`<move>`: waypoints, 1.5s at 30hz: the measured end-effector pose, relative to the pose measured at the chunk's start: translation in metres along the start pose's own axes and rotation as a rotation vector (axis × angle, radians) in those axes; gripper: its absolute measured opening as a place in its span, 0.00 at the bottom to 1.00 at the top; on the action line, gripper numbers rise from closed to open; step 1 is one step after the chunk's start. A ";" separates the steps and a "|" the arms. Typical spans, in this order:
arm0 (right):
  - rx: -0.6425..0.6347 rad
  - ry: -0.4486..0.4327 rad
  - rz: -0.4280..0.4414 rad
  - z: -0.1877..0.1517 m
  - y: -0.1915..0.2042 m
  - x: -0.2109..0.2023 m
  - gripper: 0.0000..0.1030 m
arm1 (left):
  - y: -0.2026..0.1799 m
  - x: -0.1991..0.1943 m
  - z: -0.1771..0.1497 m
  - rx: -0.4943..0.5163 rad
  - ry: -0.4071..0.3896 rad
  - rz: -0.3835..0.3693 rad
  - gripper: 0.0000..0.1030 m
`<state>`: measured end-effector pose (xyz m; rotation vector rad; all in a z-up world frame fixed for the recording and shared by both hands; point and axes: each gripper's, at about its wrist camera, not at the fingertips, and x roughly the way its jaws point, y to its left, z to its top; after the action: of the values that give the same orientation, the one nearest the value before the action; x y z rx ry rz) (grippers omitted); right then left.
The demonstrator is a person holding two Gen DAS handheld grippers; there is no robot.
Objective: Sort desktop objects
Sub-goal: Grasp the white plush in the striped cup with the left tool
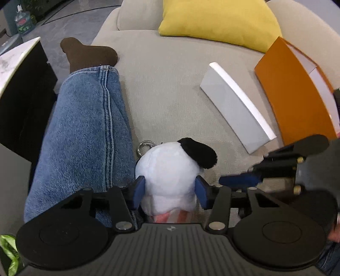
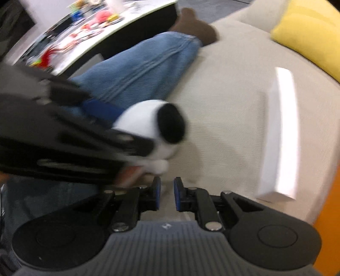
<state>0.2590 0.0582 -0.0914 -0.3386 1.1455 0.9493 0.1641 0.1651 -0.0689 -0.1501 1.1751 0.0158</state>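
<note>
Left wrist view: left gripper (image 1: 170,192) fingers clamp plush toy (image 1: 170,176) over sofa (image 1: 170,95); right gripper (image 2: 165,194) nearly closed, empty; sorting unfinished.

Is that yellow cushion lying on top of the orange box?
No, the yellow cushion leans against the sofa's back, while the orange box sits apart from it on the seat.
</note>
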 end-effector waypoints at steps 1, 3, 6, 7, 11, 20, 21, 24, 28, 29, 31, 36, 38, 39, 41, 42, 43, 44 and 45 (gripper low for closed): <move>0.014 -0.003 -0.003 0.001 -0.003 0.001 0.15 | 0.001 0.000 -0.001 -0.010 -0.008 -0.017 0.53; 0.025 -0.010 -0.011 0.001 -0.005 0.003 0.15 | 0.002 -0.004 -0.001 -0.022 -0.021 -0.064 0.42; 0.022 -0.030 -0.021 -0.001 -0.005 -0.004 0.14 | 0.000 -0.010 0.002 -0.040 -0.044 -0.199 0.20; 0.024 -0.032 -0.036 -0.002 -0.007 -0.008 0.13 | -0.002 -0.011 0.004 -0.046 -0.044 -0.202 0.21; 0.060 -0.060 -0.012 -0.002 -0.015 -0.019 0.14 | -0.009 -0.009 0.009 -0.002 -0.051 -0.089 0.21; 0.043 -0.047 -0.066 -0.002 -0.012 0.013 0.13 | -0.014 -0.019 0.002 0.029 -0.075 -0.071 0.51; 0.049 -0.069 -0.046 -0.002 -0.013 0.013 0.11 | -0.015 -0.019 0.002 0.044 -0.074 -0.052 0.53; 0.022 -0.125 -0.005 0.001 -0.006 0.009 0.11 | -0.012 -0.019 0.003 0.045 -0.069 -0.014 0.57; -0.028 -0.156 0.039 0.008 0.006 0.010 0.11 | 0.000 -0.022 0.003 0.020 -0.041 0.025 0.66; -0.037 -0.157 0.045 0.010 0.008 0.012 0.11 | 0.002 -0.021 0.003 0.018 -0.034 0.033 0.66; -0.050 -0.162 0.053 0.012 0.010 0.015 0.11 | 0.006 -0.017 0.004 0.022 -0.013 0.051 0.67; -0.078 -0.188 0.074 0.017 0.013 0.021 0.09 | 0.021 -0.009 0.009 0.002 0.053 0.031 0.67; -0.087 -0.179 0.094 0.019 0.015 0.025 0.09 | 0.030 -0.003 0.011 -0.051 0.078 0.028 0.69; -0.092 -0.175 0.122 0.018 0.017 0.025 0.07 | 0.032 0.000 0.012 -0.065 0.091 0.053 0.69; -0.121 -0.164 0.140 0.018 0.026 0.028 0.08 | 0.034 0.004 0.012 -0.080 0.100 0.064 0.70; -0.137 -0.167 0.118 0.018 0.031 0.030 0.08 | 0.033 0.006 0.011 -0.080 0.105 0.076 0.71; -0.152 -0.167 0.110 0.015 0.035 0.030 0.08 | 0.031 0.008 0.010 -0.066 0.111 0.087 0.72; -0.155 -0.163 0.116 0.013 0.035 0.031 0.08 | 0.028 0.010 0.009 -0.046 0.113 0.099 0.73; -0.143 -0.147 0.123 0.013 0.033 0.032 0.09 | 0.026 0.011 0.007 -0.026 0.111 0.108 0.74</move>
<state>0.2441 0.1014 -0.1068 -0.3102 0.9748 1.1486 0.1727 0.1905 -0.0789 -0.1115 1.2937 0.1198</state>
